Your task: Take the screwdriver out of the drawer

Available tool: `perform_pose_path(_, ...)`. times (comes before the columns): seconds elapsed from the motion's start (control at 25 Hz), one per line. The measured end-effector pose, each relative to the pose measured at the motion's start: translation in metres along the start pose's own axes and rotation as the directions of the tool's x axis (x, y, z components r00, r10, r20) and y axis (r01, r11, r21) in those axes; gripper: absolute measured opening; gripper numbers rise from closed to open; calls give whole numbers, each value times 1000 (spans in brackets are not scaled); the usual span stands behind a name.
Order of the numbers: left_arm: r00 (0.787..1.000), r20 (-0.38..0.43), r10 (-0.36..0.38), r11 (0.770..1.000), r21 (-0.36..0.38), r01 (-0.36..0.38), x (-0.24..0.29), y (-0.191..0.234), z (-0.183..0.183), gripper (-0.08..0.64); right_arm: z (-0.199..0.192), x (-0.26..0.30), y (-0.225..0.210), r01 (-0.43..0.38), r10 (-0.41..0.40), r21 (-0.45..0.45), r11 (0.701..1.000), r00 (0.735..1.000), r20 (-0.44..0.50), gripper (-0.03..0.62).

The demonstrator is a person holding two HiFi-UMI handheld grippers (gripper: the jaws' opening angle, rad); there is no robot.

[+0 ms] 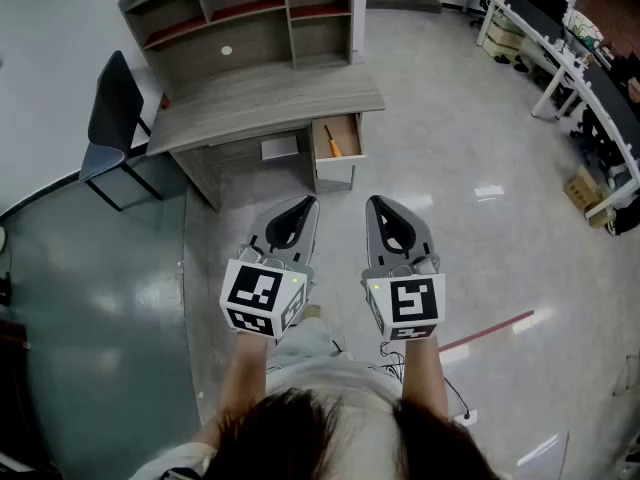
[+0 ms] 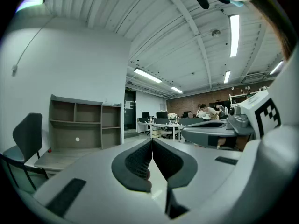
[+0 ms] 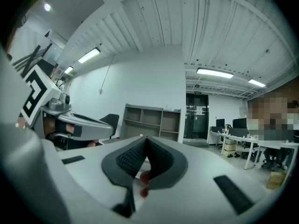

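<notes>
Glossy pale floor fills most of the head view, with a grey desk (image 1: 260,98) at upper centre. The orange-handled screwdriver (image 1: 333,144) lies inside the open drawer (image 1: 349,135) at the desk's right end. Lower in the frame, well apart from the drawer, the left gripper (image 1: 305,204) and right gripper (image 1: 375,202) sit side by side. Each has its jaws pressed together on nothing. A dark chair (image 1: 112,103) stands at upper left.
</notes>
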State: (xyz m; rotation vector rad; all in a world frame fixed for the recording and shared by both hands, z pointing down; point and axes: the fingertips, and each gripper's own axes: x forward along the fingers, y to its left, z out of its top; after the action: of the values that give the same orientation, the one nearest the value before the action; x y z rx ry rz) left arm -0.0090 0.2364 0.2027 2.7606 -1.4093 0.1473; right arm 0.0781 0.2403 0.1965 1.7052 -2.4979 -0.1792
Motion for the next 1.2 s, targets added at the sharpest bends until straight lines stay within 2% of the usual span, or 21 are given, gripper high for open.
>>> perform_pose_path(0.64, 999, -19, -43, 999, -34, 43, 45, 128, -11, 18, -2, 126, 15, 70, -70, 13, 997, 997, -28, 26)
perform_pose_path(0.96, 998, -18, -55, 997, -62, 54, 60, 158, -18, 18, -8, 154, 23, 68, -68, 11, 998, 997, -48, 27)
perform_pose_path(1.2, 998, -34, -51, 996, -72, 48, 81, 172, -28, 18, -19, 176, 13, 72, -72, -4, 997, 995, -63, 27)
